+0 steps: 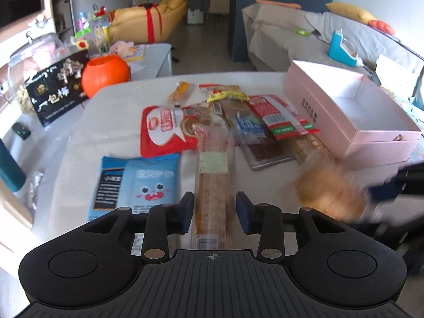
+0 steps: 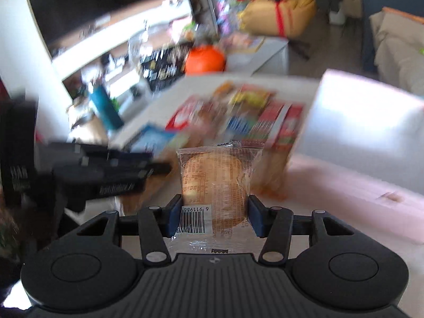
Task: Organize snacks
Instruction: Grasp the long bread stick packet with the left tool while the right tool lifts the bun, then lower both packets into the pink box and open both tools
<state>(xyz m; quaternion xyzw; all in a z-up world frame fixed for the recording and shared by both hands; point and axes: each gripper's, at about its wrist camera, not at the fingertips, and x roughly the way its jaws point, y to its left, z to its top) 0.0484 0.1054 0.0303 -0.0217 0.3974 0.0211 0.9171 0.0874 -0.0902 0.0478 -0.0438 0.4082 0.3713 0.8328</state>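
Right hand-held gripper (image 2: 214,213) clamps clear-wrapped round bun (image 2: 216,185); open pink cardboard box (image 2: 371,122) lies far-right, probably its destination. Left hand-held gripper (image 1: 214,209) open, astride long clear-wrapped biscuit pack (image 1: 213,175), axis running near-to-far.

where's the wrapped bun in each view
Left wrist: the wrapped bun is a motion-blurred tan shape at lower right, below the pink box.
Right wrist: centre, clamped in the right hand-held gripper, barcode facing the camera.
Shared landmark: the orange pumpkin, far left of the table.

L gripper (image 1: 215,213) agape, R gripper (image 2: 215,216) clamped.
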